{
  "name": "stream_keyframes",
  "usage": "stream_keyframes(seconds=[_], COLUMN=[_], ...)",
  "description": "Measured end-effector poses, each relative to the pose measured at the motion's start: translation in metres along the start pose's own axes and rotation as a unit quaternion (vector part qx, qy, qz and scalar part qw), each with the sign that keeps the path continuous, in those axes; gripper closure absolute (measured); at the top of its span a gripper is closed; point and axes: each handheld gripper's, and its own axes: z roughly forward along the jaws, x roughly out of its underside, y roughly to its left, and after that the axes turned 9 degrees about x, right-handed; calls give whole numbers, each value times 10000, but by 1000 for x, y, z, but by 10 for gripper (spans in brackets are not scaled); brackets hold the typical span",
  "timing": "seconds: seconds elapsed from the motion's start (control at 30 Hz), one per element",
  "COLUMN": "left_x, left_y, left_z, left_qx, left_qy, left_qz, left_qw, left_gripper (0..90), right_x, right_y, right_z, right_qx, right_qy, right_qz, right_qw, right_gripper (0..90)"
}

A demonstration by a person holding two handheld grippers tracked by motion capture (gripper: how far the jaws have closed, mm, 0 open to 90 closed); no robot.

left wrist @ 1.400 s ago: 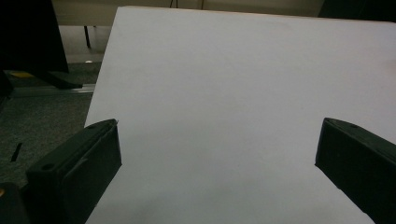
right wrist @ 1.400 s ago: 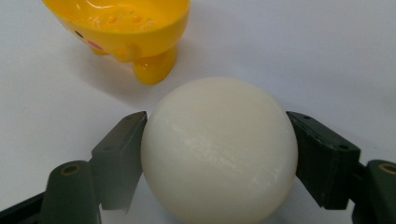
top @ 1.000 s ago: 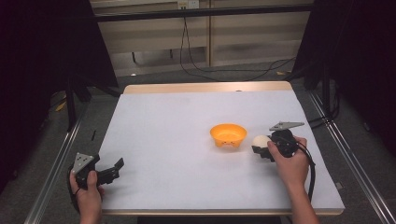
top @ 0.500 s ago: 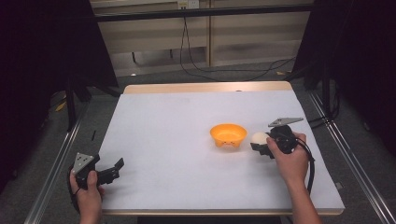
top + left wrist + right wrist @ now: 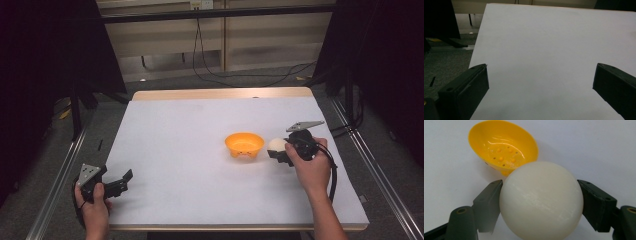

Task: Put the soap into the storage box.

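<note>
A cream white ball (image 5: pixel 541 200) sits clamped between the two black jaws of my right gripper (image 5: pixel 277 152), which is shut on it. In the high view the white ball (image 5: pixel 276 144) hangs just right of an orange bowl (image 5: pixel 244 144) near the table's middle. That orange bowl (image 5: pixel 502 146) has small holes and bumps in its bottom and lies just beyond the ball. My left gripper (image 5: pixel 122 182) rests at the front left corner of the table, open, its jaws wide apart over bare white surface with nothing between them (image 5: pixel 540 82).
The white tabletop (image 5: pixel 190 135) has a wooden far edge. Metal rails (image 5: pixel 55 185) run along both sides on the grey floor. Cables (image 5: pixel 210 60) lie behind the table. A black cable loops from my right gripper past the wrist.
My right gripper with the ball has shifted slightly up and toward the bowl. The left hand has stayed put.
</note>
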Motion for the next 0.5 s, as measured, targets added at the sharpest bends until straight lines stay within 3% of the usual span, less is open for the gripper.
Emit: stream_keyframes(seconds=[0.5], left_x=[0], left_y=[0], left_z=[0], left_qx=[9], left_qy=[5], left_qz=[-8], left_qw=[10000], left_gripper=[1], right_x=[-15], right_y=[9], right_z=[2], right_qx=[-23], right_qy=[-52], right_qz=[-139], right_qw=[9999], right_gripper=[238])
